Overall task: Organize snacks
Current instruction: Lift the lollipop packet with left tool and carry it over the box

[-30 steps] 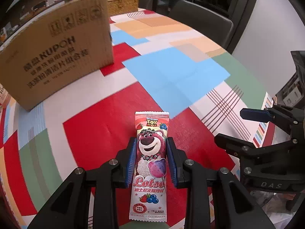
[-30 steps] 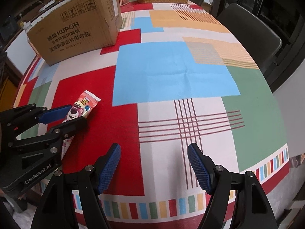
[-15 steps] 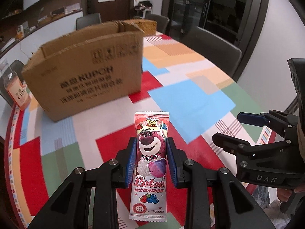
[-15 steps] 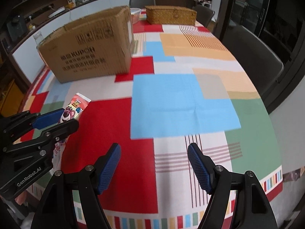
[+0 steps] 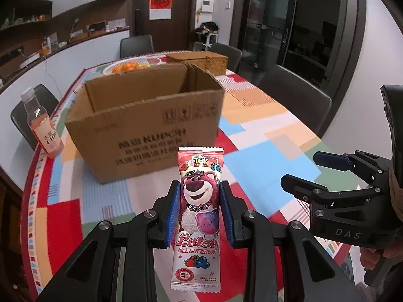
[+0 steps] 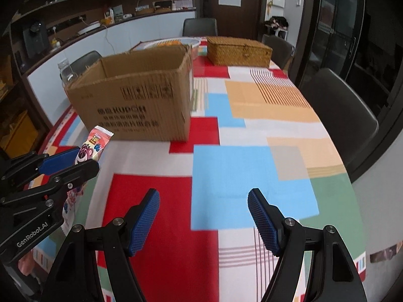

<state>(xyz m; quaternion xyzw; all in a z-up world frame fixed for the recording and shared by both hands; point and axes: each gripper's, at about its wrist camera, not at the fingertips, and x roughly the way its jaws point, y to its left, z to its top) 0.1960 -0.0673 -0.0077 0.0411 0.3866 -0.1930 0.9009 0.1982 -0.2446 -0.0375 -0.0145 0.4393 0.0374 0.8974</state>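
Note:
My left gripper [image 5: 199, 198] is shut on a pink Lotso snack packet [image 5: 199, 201], held lengthwise between the blue pads, above the table. The packet and the left gripper [image 6: 73, 157] also show at the left of the right wrist view, the packet [image 6: 94, 143] sticking out forward. An open cardboard box [image 5: 146, 115] stands ahead of the left gripper; it shows in the right wrist view [image 6: 133, 100] too. My right gripper [image 6: 203, 216] is open and empty over the red and blue tablecloth; it shows at the right of the left wrist view [image 5: 312, 171].
A bottle of pink drink [image 5: 44, 125] stands left of the box near the table edge. A wicker basket [image 6: 239, 51] and a bowl of orange fruit [image 5: 131, 68] sit behind the box. Dark chairs [image 6: 337, 110] line the right side of the table.
Both grippers have risen and tilted up, so the box's open top and the room behind now show. The left gripper still holds the packet and is closer to the box.

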